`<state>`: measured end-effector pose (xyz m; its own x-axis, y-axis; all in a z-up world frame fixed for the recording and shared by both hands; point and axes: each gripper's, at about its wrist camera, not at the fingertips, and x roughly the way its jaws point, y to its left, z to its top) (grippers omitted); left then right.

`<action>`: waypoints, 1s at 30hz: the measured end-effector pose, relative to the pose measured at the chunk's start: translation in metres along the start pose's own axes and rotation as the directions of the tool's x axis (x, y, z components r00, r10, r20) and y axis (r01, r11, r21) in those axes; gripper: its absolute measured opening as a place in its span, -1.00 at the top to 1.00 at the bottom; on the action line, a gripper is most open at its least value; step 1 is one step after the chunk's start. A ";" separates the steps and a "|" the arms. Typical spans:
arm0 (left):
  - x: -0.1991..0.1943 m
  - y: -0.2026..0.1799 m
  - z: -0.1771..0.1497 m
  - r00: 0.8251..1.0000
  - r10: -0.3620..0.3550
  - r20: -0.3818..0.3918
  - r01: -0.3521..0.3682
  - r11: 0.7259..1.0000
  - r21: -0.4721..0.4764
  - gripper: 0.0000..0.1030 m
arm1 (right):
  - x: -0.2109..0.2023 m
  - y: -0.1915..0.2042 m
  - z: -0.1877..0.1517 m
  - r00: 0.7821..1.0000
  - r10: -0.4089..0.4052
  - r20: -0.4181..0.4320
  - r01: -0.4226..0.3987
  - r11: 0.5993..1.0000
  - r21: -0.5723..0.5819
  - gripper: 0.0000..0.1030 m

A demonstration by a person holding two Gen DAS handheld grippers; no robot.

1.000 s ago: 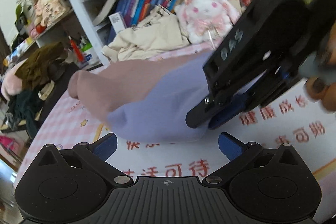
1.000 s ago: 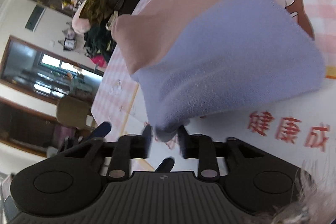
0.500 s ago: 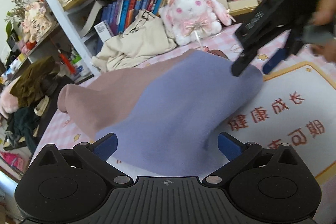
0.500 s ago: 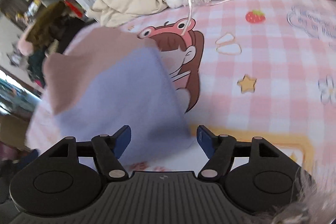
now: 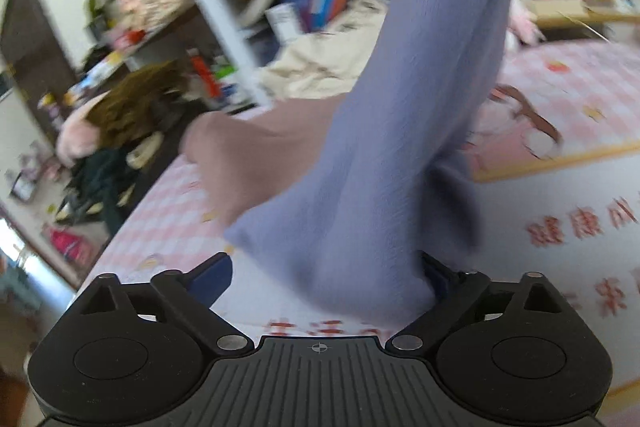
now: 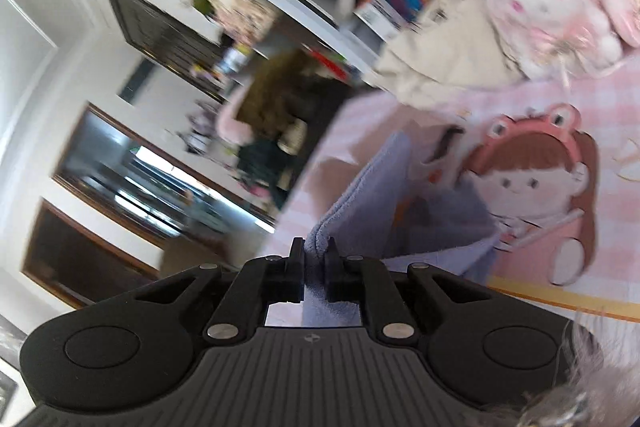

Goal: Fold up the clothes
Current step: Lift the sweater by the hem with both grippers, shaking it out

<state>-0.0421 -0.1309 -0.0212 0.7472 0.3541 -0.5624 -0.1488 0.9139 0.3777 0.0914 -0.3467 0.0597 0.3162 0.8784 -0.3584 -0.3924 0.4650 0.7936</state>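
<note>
Your right gripper [image 6: 314, 259] is clamped on a corner of the soft lavender-and-mauve garment [image 5: 384, 147], strung upward from the pink checked tablecloth [image 5: 172, 223]. Its lower hem droops between your left gripper [image 5: 326, 277]'s closing jaws, not yet pinched.

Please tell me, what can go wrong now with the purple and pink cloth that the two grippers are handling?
1. The right gripper pinches only a thin edge of the purple and pink cloth, which hangs stretched; it may slip out.
2. The left gripper is closing with the lower cloth between its jaws, not yet pressed; it could catch a bunched fold instead of a clean edge, so the fold would be crooked.
3. The pink end lies near the bed's edge and may slide off.
</note>
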 end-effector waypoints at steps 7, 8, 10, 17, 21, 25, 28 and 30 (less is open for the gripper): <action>-0.017 0.027 0.000 0.999 -0.020 0.037 0.022 0.998 -0.051 0.82 | 0.000 -0.011 -0.006 0.999 -0.015 0.033 0.012 0.998 0.067 0.83; -0.022 0.029 0.003 0.998 -0.044 0.042 0.046 0.998 -0.049 0.83 | -0.001 -0.015 -0.007 0.999 -0.020 0.043 0.017 0.996 0.087 0.84; -0.040 0.034 0.018 0.988 -0.124 0.095 0.128 0.991 -0.037 0.85 | -0.024 -0.012 -0.003 0.993 -0.010 0.114 0.000 0.996 0.094 0.84; -0.156 0.069 0.121 0.735 -0.478 0.481 0.462 0.872 0.161 0.85 | -0.134 0.058 0.050 0.886 0.167 0.434 -0.129 0.985 -0.115 0.84; -0.208 0.115 0.158 0.490 -0.548 0.678 0.625 0.763 0.165 0.85 | -0.173 0.137 0.080 0.779 0.364 0.510 -0.177 0.909 -0.378 0.84; -0.192 0.144 0.158 0.439 -0.573 0.692 0.743 0.665 0.079 0.85 | -0.145 0.165 0.102 0.810 0.364 0.459 -0.152 0.887 -0.436 0.84; -0.130 0.141 0.131 0.548 -0.610 0.572 0.765 0.642 -0.049 0.85 | -0.088 0.138 0.106 0.885 0.234 0.403 -0.093 0.936 -0.339 0.84; -0.080 0.136 0.105 0.621 -0.637 0.456 0.756 0.641 -0.135 0.85 | -0.039 0.104 0.096 0.931 0.112 0.347 -0.027 0.971 -0.239 0.84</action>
<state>-0.0536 -0.0558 0.1524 0.8546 -0.4528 -0.2541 0.3823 0.8799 -0.2822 0.1216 -0.3435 0.2033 0.5505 0.8315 -0.0746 -0.5960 0.4540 0.6623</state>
